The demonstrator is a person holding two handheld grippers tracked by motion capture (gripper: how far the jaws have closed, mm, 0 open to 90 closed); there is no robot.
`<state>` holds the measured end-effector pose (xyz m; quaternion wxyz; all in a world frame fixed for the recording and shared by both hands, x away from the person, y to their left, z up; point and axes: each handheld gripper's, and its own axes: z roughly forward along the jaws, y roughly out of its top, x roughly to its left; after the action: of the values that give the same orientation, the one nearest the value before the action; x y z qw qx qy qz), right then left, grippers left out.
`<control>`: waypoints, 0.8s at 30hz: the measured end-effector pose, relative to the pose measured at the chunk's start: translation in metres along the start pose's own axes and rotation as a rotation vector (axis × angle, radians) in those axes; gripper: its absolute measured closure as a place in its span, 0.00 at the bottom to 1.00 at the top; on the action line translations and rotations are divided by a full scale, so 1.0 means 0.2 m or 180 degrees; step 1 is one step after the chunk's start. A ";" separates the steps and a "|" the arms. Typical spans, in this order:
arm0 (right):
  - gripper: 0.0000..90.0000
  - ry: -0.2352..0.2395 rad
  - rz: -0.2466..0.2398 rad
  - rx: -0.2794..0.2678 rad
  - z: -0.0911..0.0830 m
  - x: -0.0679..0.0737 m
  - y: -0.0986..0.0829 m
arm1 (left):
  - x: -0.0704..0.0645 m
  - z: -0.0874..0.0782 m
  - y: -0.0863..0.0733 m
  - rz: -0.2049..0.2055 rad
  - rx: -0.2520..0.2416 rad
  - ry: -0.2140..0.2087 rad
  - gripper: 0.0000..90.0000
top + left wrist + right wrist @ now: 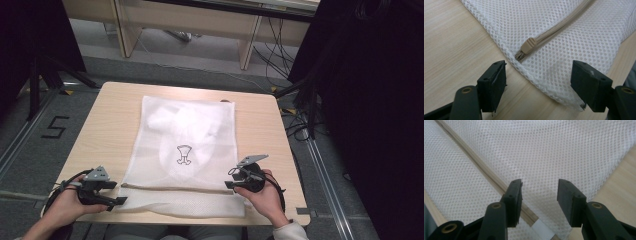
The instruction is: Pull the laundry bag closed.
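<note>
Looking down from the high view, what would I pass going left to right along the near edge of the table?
Left gripper → zipper on the white mesh bag → right gripper, all on the wooden table.

Soft, even overhead light on the table (100, 130); dark surroundings, gripper views slightly blurred.

Through the mesh of the bag (184, 150) you see only a pale blur of contents; what they are cannot be told. Your forearms are cut off by the bottom edge of the high view. In the left gripper view the bag (564, 37) runs off the top and right edges. In the right gripper view the zip (486, 173) passes behind one jaw of your right tongs (539, 195), so its end is hidden.
</note>
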<state>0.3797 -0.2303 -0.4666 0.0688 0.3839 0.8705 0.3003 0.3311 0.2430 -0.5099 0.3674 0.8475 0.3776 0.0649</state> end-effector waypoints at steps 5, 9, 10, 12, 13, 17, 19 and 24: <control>0.61 0.0172 -0.0058 -0.0145 0.03 0.04 0.04 | 0.02 -0.01 0.00 -0.0064 0.0033 0.0011 0.31; 0.63 0.0269 -0.0282 -0.0150 0.05 0.11 0.11 | 0.02 -0.01 0.00 -0.0072 0.0044 0.0004 0.31; 0.64 0.0309 -0.0316 -0.0254 0.06 0.13 0.12 | 0.01 -0.01 -0.01 -0.0116 0.0043 -0.0011 0.31; 0.64 0.0361 -0.0424 -0.0163 0.07 0.18 0.19 | 0.01 -0.01 0.00 -0.0077 0.0052 -0.0002 0.31; 0.64 0.0361 -0.0424 -0.0163 0.07 0.18 0.19 | 0.01 -0.01 0.00 -0.0059 0.0082 -0.0003 0.31; 0.65 0.0457 -0.0555 -0.0138 0.12 0.26 0.28 | 0.02 -0.01 -0.01 -0.0142 0.0062 -0.0045 0.31; 0.65 0.0508 -0.0603 -0.0174 0.14 0.28 0.29 | 0.02 -0.01 -0.01 -0.0101 0.0070 -0.0032 0.32; 0.67 0.0737 -0.0754 -0.0125 0.21 0.38 0.38 | 0.02 0.00 0.00 -0.0141 0.0071 -0.0052 0.32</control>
<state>0.3893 -0.1166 -0.4473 0.0104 0.2399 0.9058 0.3492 0.3326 0.2463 -0.5103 0.3623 0.8435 0.3940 0.0456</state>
